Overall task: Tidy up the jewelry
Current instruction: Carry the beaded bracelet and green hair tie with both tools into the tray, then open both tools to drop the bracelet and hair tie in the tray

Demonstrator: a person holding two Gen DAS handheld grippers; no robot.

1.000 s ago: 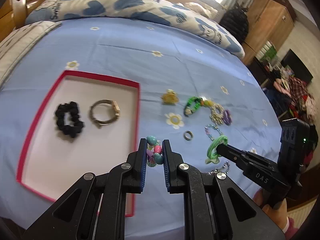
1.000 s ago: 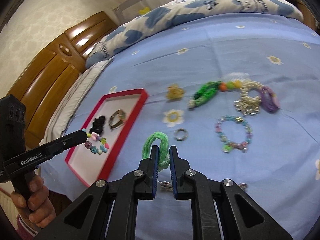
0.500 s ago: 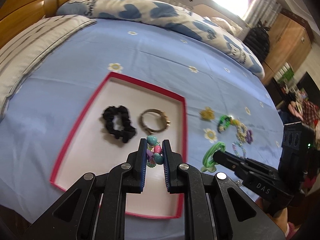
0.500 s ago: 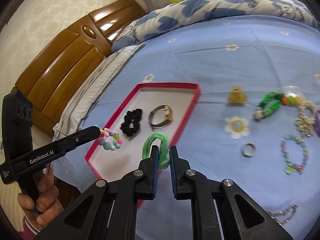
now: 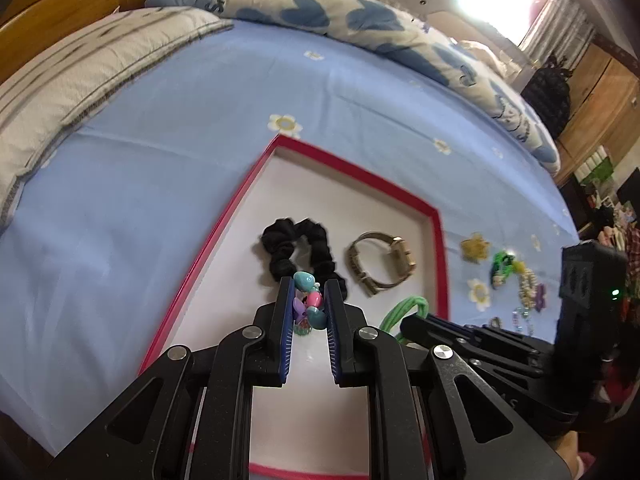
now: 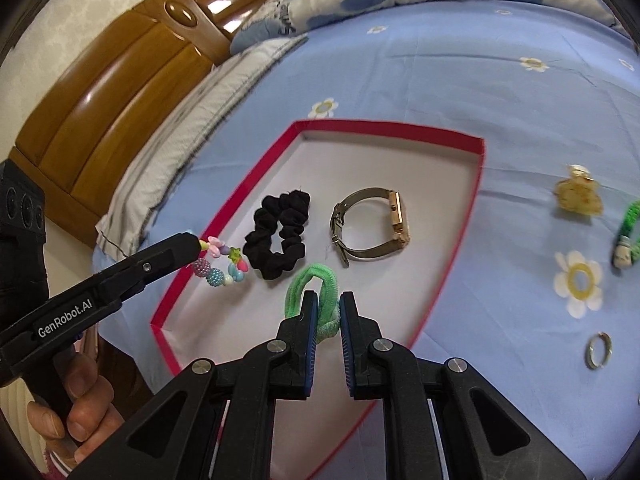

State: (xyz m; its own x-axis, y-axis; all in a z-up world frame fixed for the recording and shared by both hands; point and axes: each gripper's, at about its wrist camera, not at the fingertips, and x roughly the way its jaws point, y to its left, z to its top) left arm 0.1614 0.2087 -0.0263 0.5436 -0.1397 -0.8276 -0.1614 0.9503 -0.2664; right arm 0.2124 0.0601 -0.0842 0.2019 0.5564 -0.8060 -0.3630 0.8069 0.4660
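A red-rimmed white tray (image 5: 352,168) (image 6: 384,128) lies on the blue bed sheet. In it lie a black scrunchie (image 5: 298,250) (image 6: 280,232) and a gold watch (image 5: 382,262) (image 6: 372,224). My left gripper (image 5: 307,300) (image 6: 198,245) is shut on a colourful bead bracelet (image 5: 307,304) (image 6: 224,264) above the tray's near left part. My right gripper (image 6: 328,304) (image 5: 404,326) is shut on a green hair tie (image 6: 314,292) (image 5: 404,312) above the tray's near side.
Loose on the sheet right of the tray lie a yellow clip (image 6: 578,196) (image 5: 474,248), a green bracelet (image 6: 628,236) (image 5: 502,266), a ring (image 6: 598,350) (image 5: 496,322) and more bead bracelets (image 5: 528,292). Pillows (image 5: 320,8) and a wooden headboard (image 6: 132,92) stand behind.
Both grippers have moved left from the loose jewelry to above the tray, each still holding its item. The tray's contents have not moved.
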